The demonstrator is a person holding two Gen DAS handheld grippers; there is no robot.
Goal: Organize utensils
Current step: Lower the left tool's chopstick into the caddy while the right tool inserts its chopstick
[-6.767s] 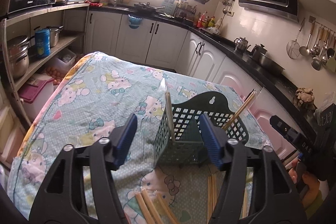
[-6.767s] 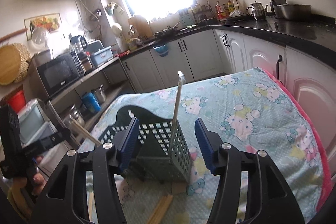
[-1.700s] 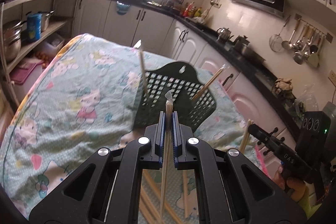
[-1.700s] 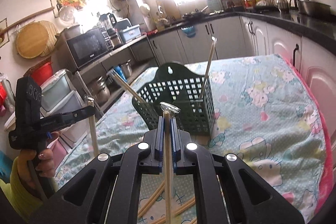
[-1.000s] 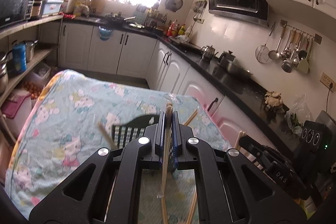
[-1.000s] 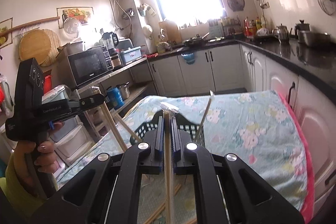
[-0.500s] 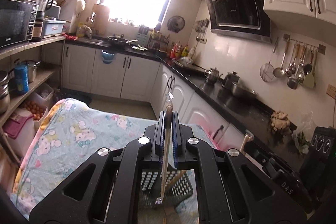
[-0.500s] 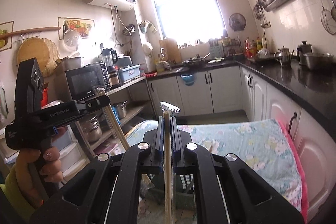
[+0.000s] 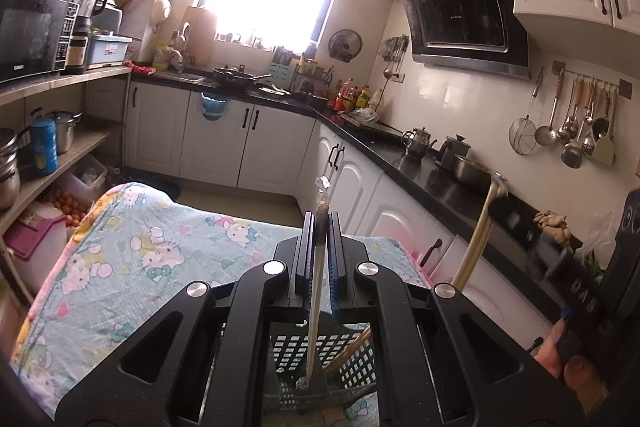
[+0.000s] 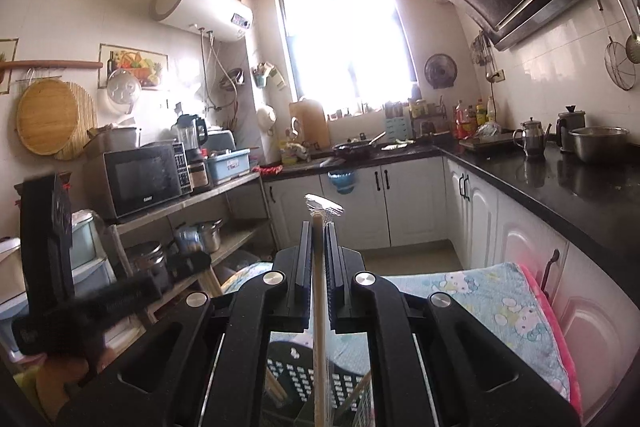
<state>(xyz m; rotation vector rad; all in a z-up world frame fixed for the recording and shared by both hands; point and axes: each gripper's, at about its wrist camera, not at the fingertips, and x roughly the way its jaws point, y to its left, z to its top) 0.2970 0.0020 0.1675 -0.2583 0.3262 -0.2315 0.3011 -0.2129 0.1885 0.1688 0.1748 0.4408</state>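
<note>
The left gripper (image 9: 319,227) and right gripper (image 10: 317,239) each pinched a plastic-wrapped wooden chopstick pair (image 9: 313,307), held upright above the dark green perforated plastic utensil basket (image 9: 352,359). Some chopsticks already stood inside; these two remained undelivered. Compared with half a second earlier, both grippers sat higher, the basket lower in view.

Basket (image 9: 320,359) on the table (image 9: 132,267) (chopsticks (image 9: 348,349) inside it).
</note>
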